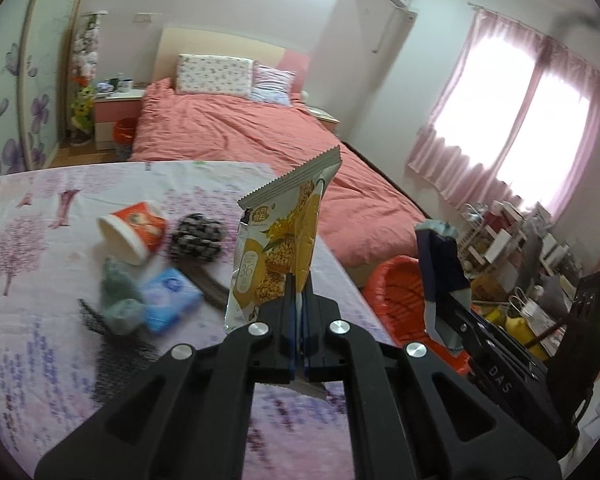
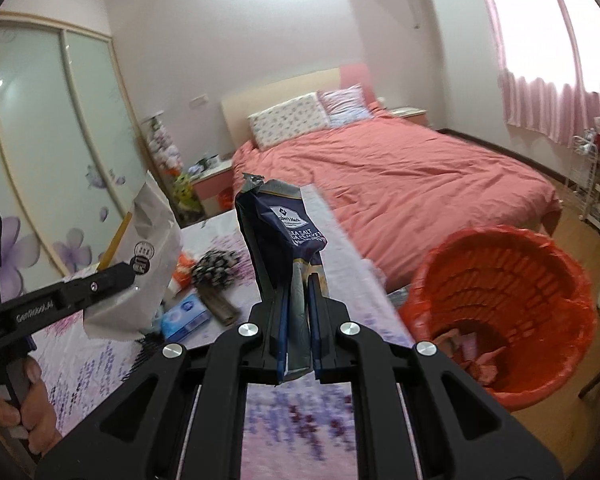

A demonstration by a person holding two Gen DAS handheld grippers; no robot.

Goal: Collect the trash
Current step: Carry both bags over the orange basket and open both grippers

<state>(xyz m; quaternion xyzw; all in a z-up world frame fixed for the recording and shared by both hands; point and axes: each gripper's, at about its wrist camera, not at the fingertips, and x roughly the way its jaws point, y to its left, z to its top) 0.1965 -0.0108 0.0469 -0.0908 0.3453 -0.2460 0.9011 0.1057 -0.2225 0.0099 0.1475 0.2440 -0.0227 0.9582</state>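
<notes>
My left gripper (image 1: 298, 300) is shut on a yellow cereal-bar wrapper (image 1: 276, 248), which stands upright above the table edge. My right gripper (image 2: 298, 292) is shut on a dark blue cracker wrapper (image 2: 288, 232), also upright. To the right of the table stands a red-lined trash bin (image 2: 500, 300) with some trash at its bottom. In the left wrist view the right gripper (image 1: 444, 300) holds the blue wrapper (image 1: 440, 264) in front of the bin (image 1: 396, 292). In the right wrist view the left gripper (image 2: 128, 274) shows the silver back of its wrapper (image 2: 148, 248).
On the floral tablecloth (image 1: 40, 264) lie a tipped paper cup (image 1: 134, 230), a black-and-white bundle (image 1: 198, 236), a blue tissue pack (image 1: 170, 296) and a green crumpled item (image 1: 118, 296). A pink bed (image 2: 400, 184) stands beyond. A hand (image 2: 32, 400) grips the left handle.
</notes>
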